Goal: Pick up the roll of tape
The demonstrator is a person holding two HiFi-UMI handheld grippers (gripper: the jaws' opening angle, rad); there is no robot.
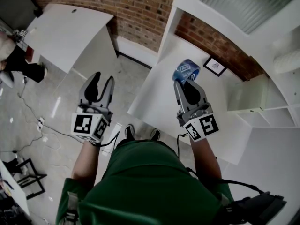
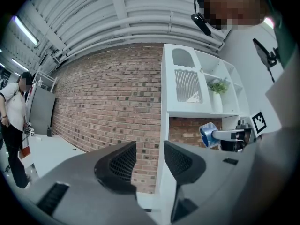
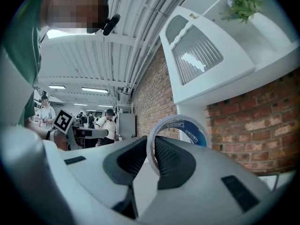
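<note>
Brick wall (image 1: 140, 8) behind, white desk (image 1: 152, 95) below. Roll of tape (image 3: 194, 131) looks lifted off desk, in air before shelf niche. Right tongs (image 3: 151, 154) clenched on its thin wall, one jaw inside ring. Left tongs (image 2: 150, 159) parted, empty, well aside. Risk: pinch narrow; roll may swivel, slip out, drop to desk, run over edge to floor (image 1: 56, 125).

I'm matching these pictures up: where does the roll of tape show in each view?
Head view: roll of tape, upper middle, in the right gripper.
Left gripper view: roll of tape, small, right of centre.
Right gripper view: roll of tape, centre, between the jaws.
Shared landmark: the brick wall.
</note>
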